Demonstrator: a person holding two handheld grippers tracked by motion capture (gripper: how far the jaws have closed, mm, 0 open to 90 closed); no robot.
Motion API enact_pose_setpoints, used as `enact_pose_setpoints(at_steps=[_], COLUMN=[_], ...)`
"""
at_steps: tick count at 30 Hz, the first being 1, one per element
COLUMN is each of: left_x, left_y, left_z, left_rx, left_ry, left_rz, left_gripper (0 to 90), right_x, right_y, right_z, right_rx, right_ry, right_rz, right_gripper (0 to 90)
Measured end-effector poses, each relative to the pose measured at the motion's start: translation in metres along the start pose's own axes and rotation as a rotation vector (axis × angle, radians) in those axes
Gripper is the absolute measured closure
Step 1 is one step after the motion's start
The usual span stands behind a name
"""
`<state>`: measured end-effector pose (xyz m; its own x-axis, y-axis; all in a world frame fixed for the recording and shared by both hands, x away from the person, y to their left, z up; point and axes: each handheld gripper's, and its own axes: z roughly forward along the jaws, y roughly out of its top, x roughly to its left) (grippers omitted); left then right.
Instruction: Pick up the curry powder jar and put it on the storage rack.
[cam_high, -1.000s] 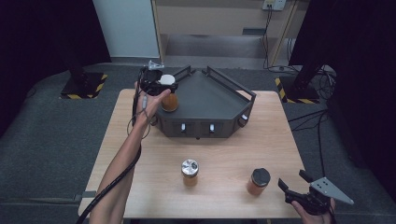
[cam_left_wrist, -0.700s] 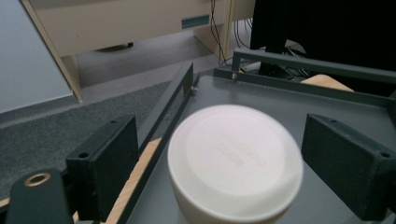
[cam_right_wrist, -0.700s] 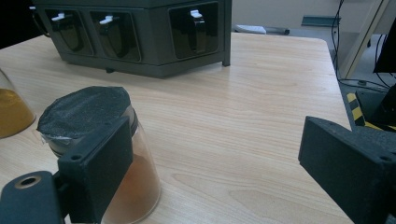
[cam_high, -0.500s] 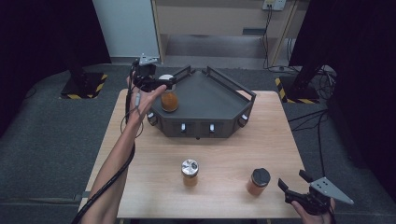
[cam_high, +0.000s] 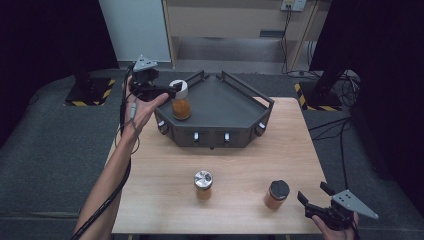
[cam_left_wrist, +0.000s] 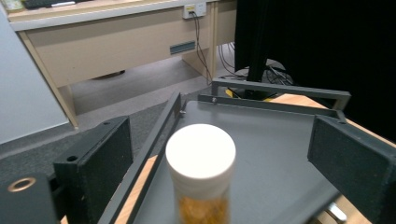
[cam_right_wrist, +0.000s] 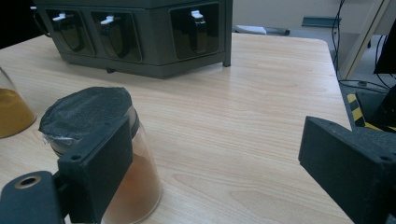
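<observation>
High view: the white-capped jar (cam_high: 180, 101) stood upright on the dark tray (cam_high: 235, 107), left gripper (cam_high: 172, 90) just beside its cap.

Left gripper view: its fingers (cam_left_wrist: 100, 163), having just been opening, stood apart either side of the jar (cam_left_wrist: 201, 172), untouching.

Right gripper view: right gripper (cam_right_wrist: 224, 172) fingers apart, black-lidded jar (cam_right_wrist: 105, 154) nearest on the tabletop (cam_right_wrist: 261, 121).

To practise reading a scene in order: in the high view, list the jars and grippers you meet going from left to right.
Left gripper → white-lidded jar on the dark tray → silver-lidded jar → black-lidded jar → right gripper.
</observation>
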<state>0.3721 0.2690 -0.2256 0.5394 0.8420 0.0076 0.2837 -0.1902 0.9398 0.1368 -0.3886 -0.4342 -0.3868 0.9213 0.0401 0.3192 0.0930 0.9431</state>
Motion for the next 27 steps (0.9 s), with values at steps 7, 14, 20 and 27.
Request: enact_pose_setpoints(at_steps=[7, 14, 20, 27], left_x=[-0.001, -0.004, -0.005, -0.005], left_y=[-0.009, -0.020, -0.039, -0.065], left_z=[-0.022, -0.043, -0.060, -0.082], left_rx=[-0.004, 0.016, 0.001, -0.012], left_ry=[-0.024, -0.051, -0.071, -0.102], left_rz=[0.013, 0.035, 0.037, 0.041], left_gripper=[5.9, 5.9, 5.9, 5.9], right_x=[0.000, 0.000, 0.001, 0.001], right_y=[0.000, 0.000, 0.001, 0.001], right_z=[0.000, -0.001, -0.001, -0.001], right_rx=[-0.001, 0.000, 0.001, 0.002], right_ry=[0.000, 0.001, 0.000, -0.001], right_rz=[-0.001, -0.001, -0.003, -0.006], right_gripper=[10.0, 10.0, 10.0, 10.0])
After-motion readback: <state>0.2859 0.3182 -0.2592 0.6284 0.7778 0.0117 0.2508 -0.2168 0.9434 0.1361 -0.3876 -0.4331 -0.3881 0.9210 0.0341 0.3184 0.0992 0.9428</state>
